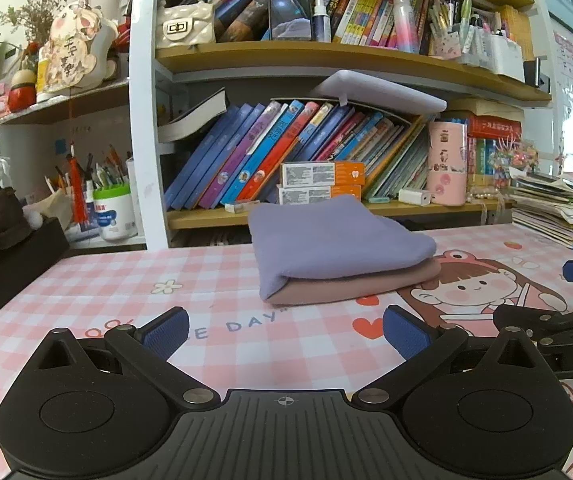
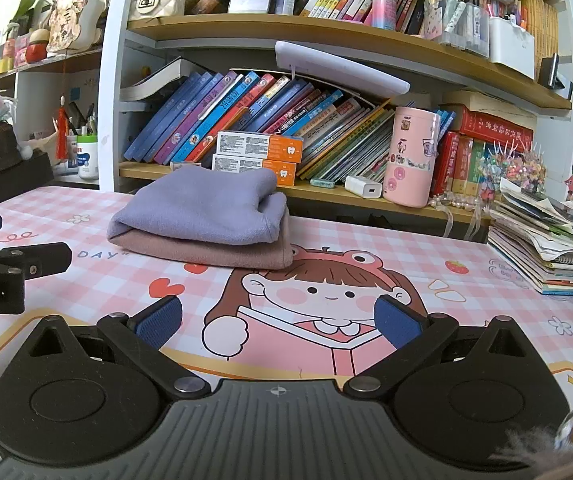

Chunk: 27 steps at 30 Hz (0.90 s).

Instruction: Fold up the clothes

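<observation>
Nearest the lens, the left hand-held gripper (image 1: 285, 334) hangs low over the desk (image 1: 86, 280) with its blue pads spread wide and nothing between them; the right hand-held gripper (image 2: 277, 322) sits the same way, jaws parted and empty, above the cartoon girl printed on the pink checked desk mat (image 2: 426, 240). Each tool shows at the edge of the other's view, so the two are side by side and near each other.

Beyond both, well apart from the pads, lies the folded clothing: a lavender garment (image 1: 334, 240) stacked on a dusty pink garment (image 1: 350, 286), the two touching and forming one compact bundle at the back of the mat, just in front of the bookshelf (image 1: 326, 56). From the right wrist view the lavender layer bulges and rolls at its right end rather than lying flat.

Both pieces look like soft knit or fleece: light, limp, not fragile, and likely to sag and unfold if lifted from a single point. The fabric should give the textured pads good friction, so slipping seems unlikely. The rounded fold at the near left edge looks the firmest place to pinch, since all layers meet there; taking the loose right-hand edges would probably peel off the top layer only. Judging by the tidy stack, the folding looks largely done
</observation>
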Each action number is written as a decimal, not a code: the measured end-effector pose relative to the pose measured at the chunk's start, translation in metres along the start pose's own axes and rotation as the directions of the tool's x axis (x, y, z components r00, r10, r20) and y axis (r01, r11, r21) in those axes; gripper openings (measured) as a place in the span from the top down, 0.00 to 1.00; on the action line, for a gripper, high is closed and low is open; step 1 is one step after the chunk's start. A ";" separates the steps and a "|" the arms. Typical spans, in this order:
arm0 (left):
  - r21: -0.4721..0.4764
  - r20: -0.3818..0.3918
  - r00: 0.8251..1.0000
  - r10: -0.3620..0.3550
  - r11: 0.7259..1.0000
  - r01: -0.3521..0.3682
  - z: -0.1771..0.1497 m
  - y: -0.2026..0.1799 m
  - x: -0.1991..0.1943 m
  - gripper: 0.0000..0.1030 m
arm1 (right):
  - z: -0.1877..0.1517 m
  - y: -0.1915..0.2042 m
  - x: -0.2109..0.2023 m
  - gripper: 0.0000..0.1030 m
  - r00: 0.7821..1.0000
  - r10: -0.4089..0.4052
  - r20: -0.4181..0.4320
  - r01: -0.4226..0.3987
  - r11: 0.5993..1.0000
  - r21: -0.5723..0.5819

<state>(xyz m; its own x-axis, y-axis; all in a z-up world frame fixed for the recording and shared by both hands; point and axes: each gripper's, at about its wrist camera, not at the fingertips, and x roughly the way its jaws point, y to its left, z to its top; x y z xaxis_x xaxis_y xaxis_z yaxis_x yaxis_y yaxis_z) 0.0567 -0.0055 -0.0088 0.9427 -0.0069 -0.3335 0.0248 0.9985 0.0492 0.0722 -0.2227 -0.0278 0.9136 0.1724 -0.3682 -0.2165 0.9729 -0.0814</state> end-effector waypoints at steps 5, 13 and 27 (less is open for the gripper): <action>-0.007 -0.001 1.000 0.001 1.000 -0.001 0.000 0.001 0.000 0.00 | 0.000 0.001 0.000 0.00 1.000 0.001 -0.001 -0.001 1.000 -0.001; -0.004 0.000 1.000 0.001 1.000 -0.001 0.000 0.000 0.000 0.00 | 0.000 0.000 0.001 0.00 1.000 0.006 -0.004 -0.006 1.000 0.003; -0.017 -0.010 1.000 0.005 1.000 -0.006 0.000 0.002 0.001 0.00 | 0.000 -0.001 0.002 0.00 1.000 0.012 -0.009 -0.012 1.000 0.005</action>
<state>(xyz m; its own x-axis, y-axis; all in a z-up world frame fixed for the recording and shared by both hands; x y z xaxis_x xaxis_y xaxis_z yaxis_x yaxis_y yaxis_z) 0.0575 -0.0038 -0.0084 0.9396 -0.0010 -0.3424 0.0140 0.9993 0.0355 0.0741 -0.2230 -0.0290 0.9078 0.1827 -0.3775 -0.2257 0.9715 -0.0726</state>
